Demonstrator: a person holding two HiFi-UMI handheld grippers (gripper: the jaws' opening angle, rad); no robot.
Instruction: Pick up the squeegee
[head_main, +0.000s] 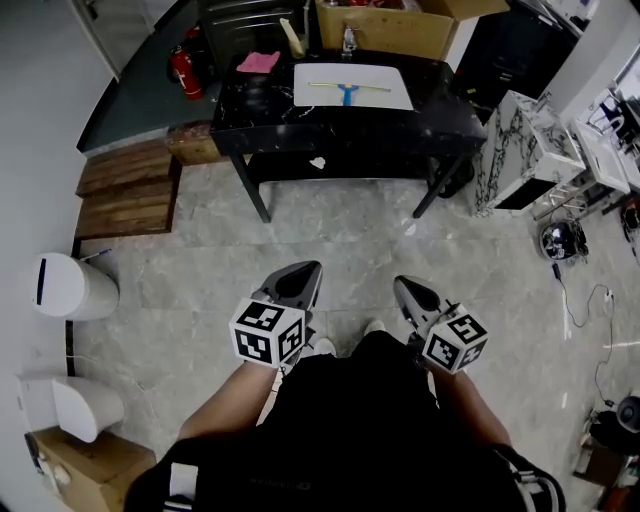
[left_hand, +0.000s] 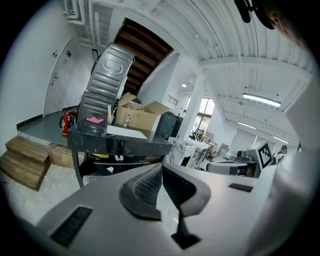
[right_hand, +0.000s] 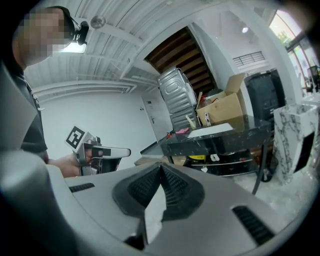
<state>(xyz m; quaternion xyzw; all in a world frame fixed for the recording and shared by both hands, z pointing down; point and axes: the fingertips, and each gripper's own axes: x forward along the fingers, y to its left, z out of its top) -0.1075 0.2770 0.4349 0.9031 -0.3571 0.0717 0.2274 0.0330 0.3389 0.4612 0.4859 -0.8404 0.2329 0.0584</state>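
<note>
The thin, blue-handled squeegee (head_main: 347, 93) looks light and stiff, best pinched at its handle; the left gripper (head_main: 308, 272) and right gripper (head_main: 405, 285) are closed and empty.

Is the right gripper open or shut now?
Shut. The right gripper shows its pads touching at the tips, with nothing between them.

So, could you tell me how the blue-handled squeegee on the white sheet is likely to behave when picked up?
The blue-handled squeegee looks slim, so it is probably light. It lies flat, long and thin, on the white sheet, so it should not roll, but it may tilt if gripped off-centre.
</note>
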